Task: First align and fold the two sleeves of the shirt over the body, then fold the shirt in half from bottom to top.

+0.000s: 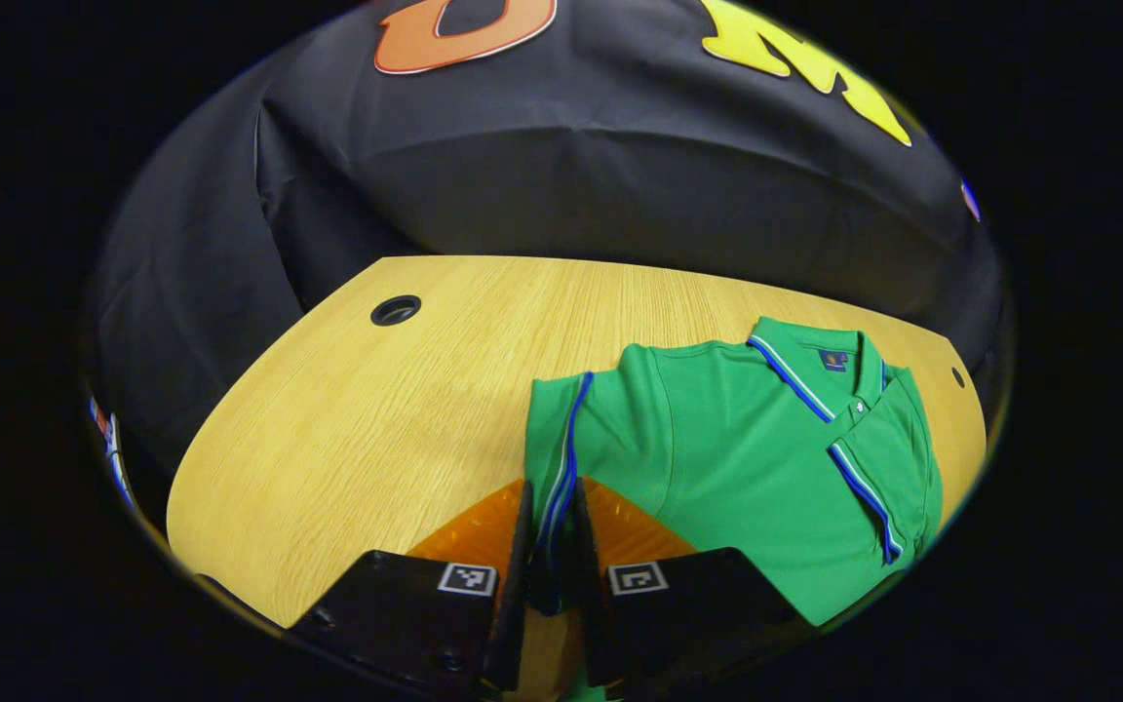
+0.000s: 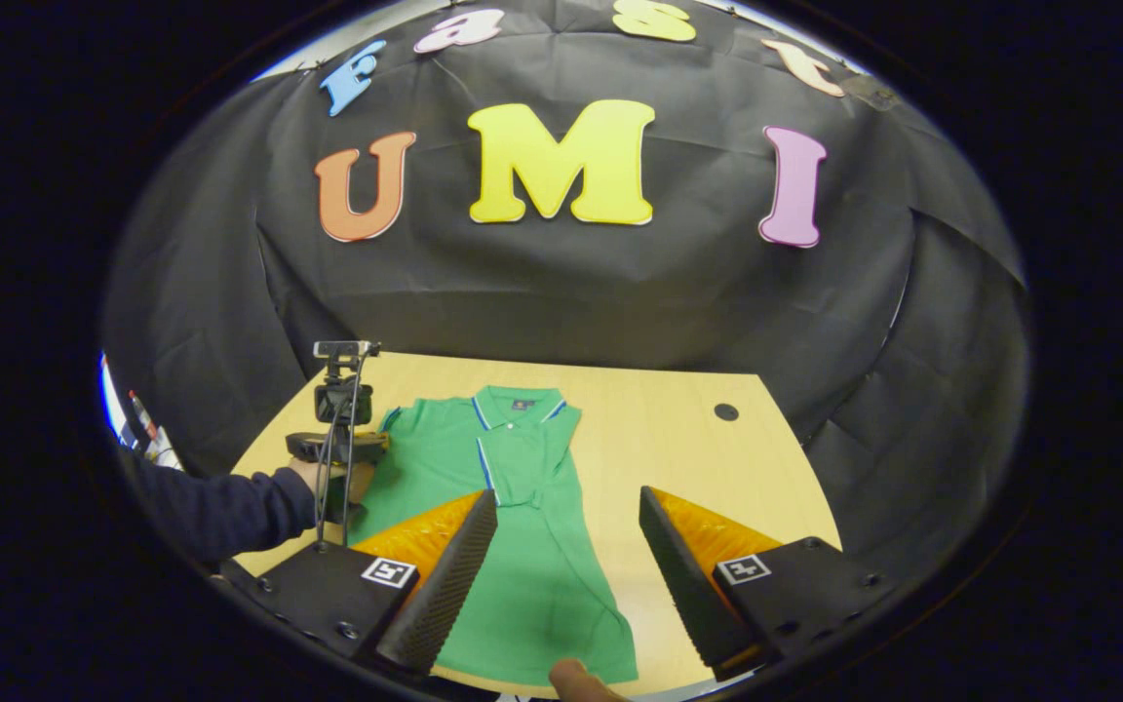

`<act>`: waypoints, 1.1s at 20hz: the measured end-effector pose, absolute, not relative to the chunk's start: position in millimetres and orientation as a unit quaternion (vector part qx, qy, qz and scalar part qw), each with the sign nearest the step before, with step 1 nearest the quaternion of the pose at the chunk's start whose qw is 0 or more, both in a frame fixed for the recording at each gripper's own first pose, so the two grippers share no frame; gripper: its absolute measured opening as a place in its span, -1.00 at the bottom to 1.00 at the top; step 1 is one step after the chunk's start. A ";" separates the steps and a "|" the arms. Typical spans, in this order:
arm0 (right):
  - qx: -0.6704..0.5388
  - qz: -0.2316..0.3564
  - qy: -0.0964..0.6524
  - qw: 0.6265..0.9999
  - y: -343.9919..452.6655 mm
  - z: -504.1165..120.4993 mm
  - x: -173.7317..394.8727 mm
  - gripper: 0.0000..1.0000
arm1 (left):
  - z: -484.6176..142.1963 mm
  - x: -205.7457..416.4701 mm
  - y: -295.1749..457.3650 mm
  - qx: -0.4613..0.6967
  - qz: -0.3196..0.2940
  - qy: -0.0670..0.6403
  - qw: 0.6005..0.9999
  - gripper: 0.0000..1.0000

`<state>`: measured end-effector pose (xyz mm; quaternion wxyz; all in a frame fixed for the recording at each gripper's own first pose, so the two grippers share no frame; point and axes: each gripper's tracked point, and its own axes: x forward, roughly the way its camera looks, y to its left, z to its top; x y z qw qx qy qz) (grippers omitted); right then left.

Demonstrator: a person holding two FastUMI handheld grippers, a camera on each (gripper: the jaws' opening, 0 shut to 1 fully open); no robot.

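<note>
Green short-sleeved polo shirt with blue-and-white trim [image 2: 513,507] lies flat on the light wooden table [image 2: 678,439], collar at the far side, hem at the near edge. In the right gripper view the shirt sits left of the table's centre, body running near to far. Its right sleeve is already tucked in over the body and the right side edge runs straight.

Left gripper [image 1: 552,546]: fingers close together, clamped on the trimmed cuff of the shirt's left sleeve [image 1: 561,458]; the striped cuff edge runs up between the two fingers. In the left gripper view the sleeve is folded in toward the shirt's chest, and the collar [image 1: 815,380] with a small dark tag is off to the right. A round black cable hole [image 1: 396,310] sits in the table far left of the shirt.

In the right gripper view the left gripper shows farther off at the shirt's left shoulder, held by a hand [image 2: 313,478] in a dark blue sleeve [image 2: 220,512].

Right gripper [image 2: 566,565]: fingers wide apart, holding nothing, above the lower part of the shirt; left finger [image 2: 445,585] over the fabric, the right one over bare table just beside the shirt's right edge. A fingertip [image 2: 576,678] pokes in at the near edge by the hem.
</note>
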<state>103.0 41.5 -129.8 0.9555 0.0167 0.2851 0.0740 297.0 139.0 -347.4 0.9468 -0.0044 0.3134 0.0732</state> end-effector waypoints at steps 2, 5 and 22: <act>0.018 0.075 0.286 0.955 38.7 -130.6 98.8 0.92 | -345.9 296.9 139.6 -0.005 0.071 0.315 0.946 -0.74; 0.017 0.079 0.286 0.955 34.3 -131.8 96.0 0.84 | -346.3 297.5 139.6 -0.019 0.063 0.316 0.947 -0.93; 0.033 0.118 0.254 0.959 15.2 -124.3 98.0 0.91 | -276.1 284.3 43.4 0.008 0.024 0.284 0.958 -0.94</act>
